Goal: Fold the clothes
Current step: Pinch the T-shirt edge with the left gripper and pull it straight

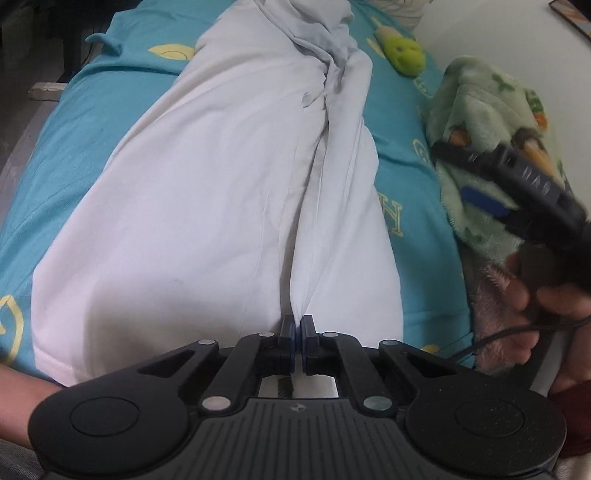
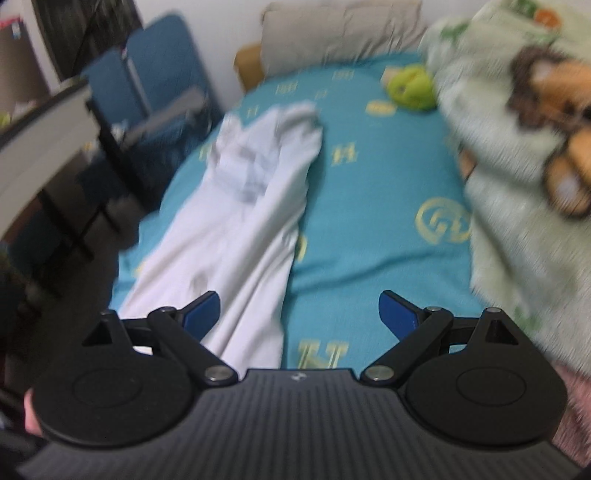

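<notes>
A white garment (image 1: 221,192) lies lengthwise on the teal bed sheet (image 1: 74,147). My left gripper (image 1: 298,325) is shut on a pinch of its near hem, and the cloth rises in a ridge from the pads. In the right wrist view the same white garment (image 2: 240,229) stretches away to the left of centre. My right gripper (image 2: 299,310) is open above its near right edge and the sheet, with nothing between the blue pads (image 2: 201,310). From the left wrist, the right gripper (image 1: 517,184) shows at the right, held by a hand.
A green fleece blanket (image 2: 517,166) with animal prints is heaped along the bed's right side by the wall. A green plush toy (image 2: 412,88) and a beige pillow (image 2: 340,33) lie at the far end. Blue chairs (image 2: 147,81) and a dark desk (image 2: 55,122) stand left of the bed.
</notes>
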`<state>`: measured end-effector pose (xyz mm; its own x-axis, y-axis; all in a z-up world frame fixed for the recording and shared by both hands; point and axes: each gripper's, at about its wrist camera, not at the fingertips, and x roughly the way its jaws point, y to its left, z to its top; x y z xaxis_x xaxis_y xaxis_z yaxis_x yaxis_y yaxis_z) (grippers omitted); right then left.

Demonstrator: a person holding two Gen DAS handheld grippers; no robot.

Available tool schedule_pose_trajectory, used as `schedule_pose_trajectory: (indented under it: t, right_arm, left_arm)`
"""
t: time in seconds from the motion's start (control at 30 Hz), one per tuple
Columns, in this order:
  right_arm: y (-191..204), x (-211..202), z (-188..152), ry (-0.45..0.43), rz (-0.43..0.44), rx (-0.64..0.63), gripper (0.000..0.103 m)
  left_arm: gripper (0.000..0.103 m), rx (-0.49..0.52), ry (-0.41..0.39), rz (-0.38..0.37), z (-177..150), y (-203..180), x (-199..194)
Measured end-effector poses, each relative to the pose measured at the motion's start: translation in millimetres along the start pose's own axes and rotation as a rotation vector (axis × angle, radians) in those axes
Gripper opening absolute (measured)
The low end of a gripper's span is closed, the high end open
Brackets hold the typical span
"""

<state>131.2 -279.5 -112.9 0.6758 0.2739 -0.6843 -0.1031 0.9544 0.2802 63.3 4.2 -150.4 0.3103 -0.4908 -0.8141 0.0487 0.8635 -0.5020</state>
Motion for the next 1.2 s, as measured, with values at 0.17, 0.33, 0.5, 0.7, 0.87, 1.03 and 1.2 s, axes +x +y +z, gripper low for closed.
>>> schedule_pose_trajectory:
  t: [0.17,0.33,0.5,0.7,0.87,1.03,1.2]
  right_arm:
    - [12.8,-6.6,-9.2,0.041,-0.013,-0.007,0.094]
    - [21.3,-23.0,-3.7,-0.037,-0.018,0.032,0.094]
    - [28.4,-25.7,5.4,-0.130,-0.037,-0.020,0.094]
    - [14.4,-9.4,21.2,-0.185,-0.016,0.041,0.094]
    - [-0.8,17.0,35.2,-0.205,-0.014,0.074,0.094]
    - [-15.5,44.4,40.7,-0.163,0.018,0.127,0.094]
    - [-21.1,50.0,38.9,-0.146,0.029,0.173,0.094]
  left_arm:
    - [0.044,0.017,-0.119,-0.078,10.9,-3.1,-27.3]
    - [0.057,-0.086,-0.228,-0.124,59.9,5.6,-46.9]
    - [0.060,-0.278,-0.293,-0.136,148.6,14.4,-12.7]
    - [0.056,-0.338,-0.367,-0.096,229.0,17.9,49.5]
    - [0.046,-0.292,-0.371,-0.088,264.4,8.2,99.7]
    - [0.032,-0.305,-0.356,-0.046,282.0,13.4,134.3]
    - [0.002,-0.221,-0.409,-0.055,290.6,1.9,128.2]
